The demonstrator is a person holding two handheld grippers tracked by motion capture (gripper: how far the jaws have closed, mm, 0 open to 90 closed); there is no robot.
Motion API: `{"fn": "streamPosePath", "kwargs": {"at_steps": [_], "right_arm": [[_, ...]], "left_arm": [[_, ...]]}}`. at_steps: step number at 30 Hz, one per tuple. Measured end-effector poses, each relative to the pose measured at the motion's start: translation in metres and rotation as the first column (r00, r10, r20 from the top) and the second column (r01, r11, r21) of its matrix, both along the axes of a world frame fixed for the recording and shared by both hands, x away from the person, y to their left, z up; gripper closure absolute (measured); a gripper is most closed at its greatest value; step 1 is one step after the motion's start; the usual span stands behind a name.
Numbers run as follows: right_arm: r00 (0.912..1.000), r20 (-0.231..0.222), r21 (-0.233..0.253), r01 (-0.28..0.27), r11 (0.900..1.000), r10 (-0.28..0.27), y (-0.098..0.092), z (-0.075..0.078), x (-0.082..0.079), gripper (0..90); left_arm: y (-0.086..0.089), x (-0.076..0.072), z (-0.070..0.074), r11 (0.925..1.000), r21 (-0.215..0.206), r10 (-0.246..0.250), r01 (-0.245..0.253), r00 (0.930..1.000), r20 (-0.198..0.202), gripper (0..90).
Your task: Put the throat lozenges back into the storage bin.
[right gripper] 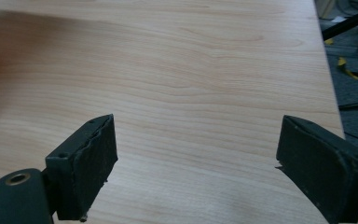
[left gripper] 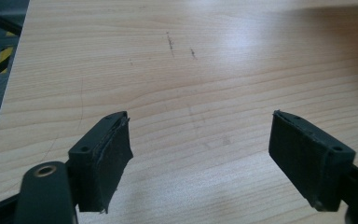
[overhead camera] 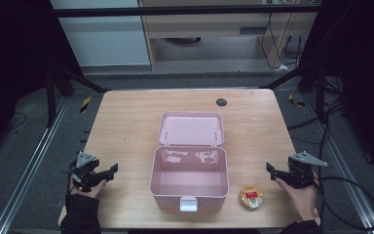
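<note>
A pink plastic box stands open in the middle of the wooden table, its lid laid back flat behind it and its inside bare. A small round yellow tin with a red label lies just right of the box near the front edge. My left gripper hovers at the table's left front, open, with bare wood between its jaws. My right gripper is held at the right front, just above and right of the tin, open too, over bare wood.
A dark round grommet sits in the tabletop at the back right. Black frame bars and cables surround the table on a grey floor. Bare wood lies to the left and right of the box.
</note>
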State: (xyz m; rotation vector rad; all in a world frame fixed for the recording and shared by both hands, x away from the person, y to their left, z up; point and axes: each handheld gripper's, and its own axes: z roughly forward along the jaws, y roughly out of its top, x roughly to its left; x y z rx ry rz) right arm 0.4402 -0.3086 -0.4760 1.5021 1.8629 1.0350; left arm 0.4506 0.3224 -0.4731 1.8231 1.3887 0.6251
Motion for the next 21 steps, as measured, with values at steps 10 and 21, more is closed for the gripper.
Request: {"fn": "streamPosePath", "kwargs": {"at_steps": [10, 21], "right_arm": [[0.9934, 0.013, -0.047, -0.113, 0.992, 0.114, 0.009, 0.02, -0.004, 12.4], [0.9785, 0.06, -0.082, -0.192, 0.978, 0.197, 0.013, 0.057, -0.001, 12.8]], "left_arm": [[-0.001, 0.0, 0.0, 0.9997, 0.017, 0.016, -0.016, 0.9997, -0.017, 21.6], [0.0, 0.002, -0.001, 0.9993, 0.032, 0.018, -0.017, 0.999, -0.041, 18.7]]}}
